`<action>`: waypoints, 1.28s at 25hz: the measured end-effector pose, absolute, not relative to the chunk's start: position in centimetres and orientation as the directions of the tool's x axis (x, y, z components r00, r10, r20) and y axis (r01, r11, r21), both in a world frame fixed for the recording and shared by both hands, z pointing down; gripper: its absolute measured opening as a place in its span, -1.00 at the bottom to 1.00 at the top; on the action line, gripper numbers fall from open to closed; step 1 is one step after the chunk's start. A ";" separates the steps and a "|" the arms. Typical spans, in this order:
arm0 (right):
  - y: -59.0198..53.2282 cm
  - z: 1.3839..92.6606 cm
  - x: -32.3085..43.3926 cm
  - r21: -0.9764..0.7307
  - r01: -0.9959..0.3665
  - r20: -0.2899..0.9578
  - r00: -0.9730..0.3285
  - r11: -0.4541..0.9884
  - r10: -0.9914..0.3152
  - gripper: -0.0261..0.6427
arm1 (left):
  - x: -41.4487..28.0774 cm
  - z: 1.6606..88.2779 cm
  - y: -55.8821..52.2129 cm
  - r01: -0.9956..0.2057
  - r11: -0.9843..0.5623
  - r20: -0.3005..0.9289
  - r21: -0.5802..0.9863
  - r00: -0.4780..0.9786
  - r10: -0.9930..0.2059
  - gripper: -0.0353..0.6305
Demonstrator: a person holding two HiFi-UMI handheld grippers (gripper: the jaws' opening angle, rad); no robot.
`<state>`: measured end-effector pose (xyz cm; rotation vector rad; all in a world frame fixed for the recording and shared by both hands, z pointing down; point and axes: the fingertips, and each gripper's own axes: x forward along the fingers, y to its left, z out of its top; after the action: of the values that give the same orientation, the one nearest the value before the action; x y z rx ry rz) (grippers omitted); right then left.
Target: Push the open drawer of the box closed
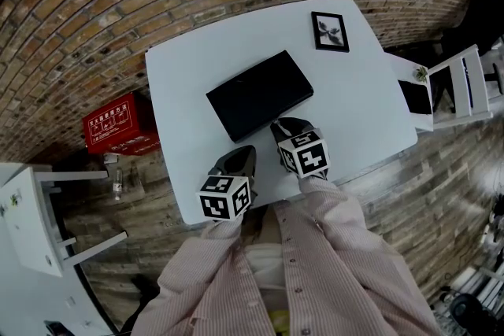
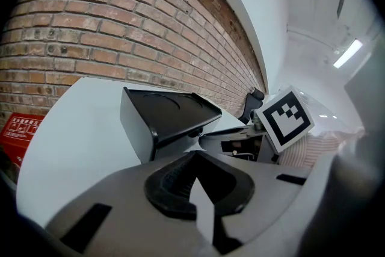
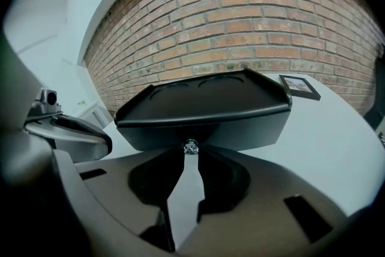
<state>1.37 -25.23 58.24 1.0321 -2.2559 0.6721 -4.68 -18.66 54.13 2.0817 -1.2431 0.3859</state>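
A flat black box lies in the middle of the white table. Its front face carries a small glassy drawer knob, and the drawer front sits close under the lid's edge. My right gripper is at that front face, and in the right gripper view its fingertips close on the knob. My left gripper hovers beside it near the table's front edge, left of the box. Its jaws are shut with nothing between them.
A small framed picture lies at the table's far right corner. On the brick floor stands a red box to the left. White chairs stand to the right, and more white furniture to the left.
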 end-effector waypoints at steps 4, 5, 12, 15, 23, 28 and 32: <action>-25.3 58.2 1.2 -0.208 -0.790 0.666 -0.547 0.577 -0.507 -0.69 | -4.9 54.1 -18.8 -0.862 -0.317 0.558 0.396 0.500 -0.663 -0.91; -25.3 58.2 1.2 -0.209 -0.789 0.666 -0.547 0.577 -0.507 -0.69 | -4.9 54.1 -18.8 -0.862 -0.317 0.558 0.396 0.500 -0.663 -0.91; -25.5 58.3 1.0 -0.208 -0.790 0.666 -0.546 0.577 -0.508 -0.69 | -4.9 54.2 -18.9 -0.861 -0.316 0.559 0.398 0.500 -0.661 -0.91; -25.5 58.3 1.1 -0.209 -0.790 0.666 -0.547 0.577 -0.507 -0.69 | -4.8 54.2 -19.0 -0.862 -0.315 0.559 0.397 0.500 -0.662 -0.91; -25.5 58.2 1.0 -0.216 -0.787 0.659 -0.554 0.577 -0.509 -0.69 | -4.7 54.1 -19.0 -0.864 -0.311 0.560 0.396 0.496 -0.663 -0.91; -25.6 57.9 0.9 -0.198 -0.776 0.628 -0.570 0.599 -0.530 -0.69 | -4.7 54.1 -19.0 -0.865 -0.311 0.556 0.395 0.494 -0.668 -0.91; -25.4 57.5 1.1 -0.187 -0.776 0.596 -0.578 0.603 -0.558 -0.69 | -4.7 54.0 -19.0 -0.864 -0.314 0.552 0.394 0.496 -0.670 -0.91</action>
<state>1.05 -25.36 57.47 1.0567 -2.3465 0.6002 -4.70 -19.03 54.02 2.0821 -1.2553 0.3779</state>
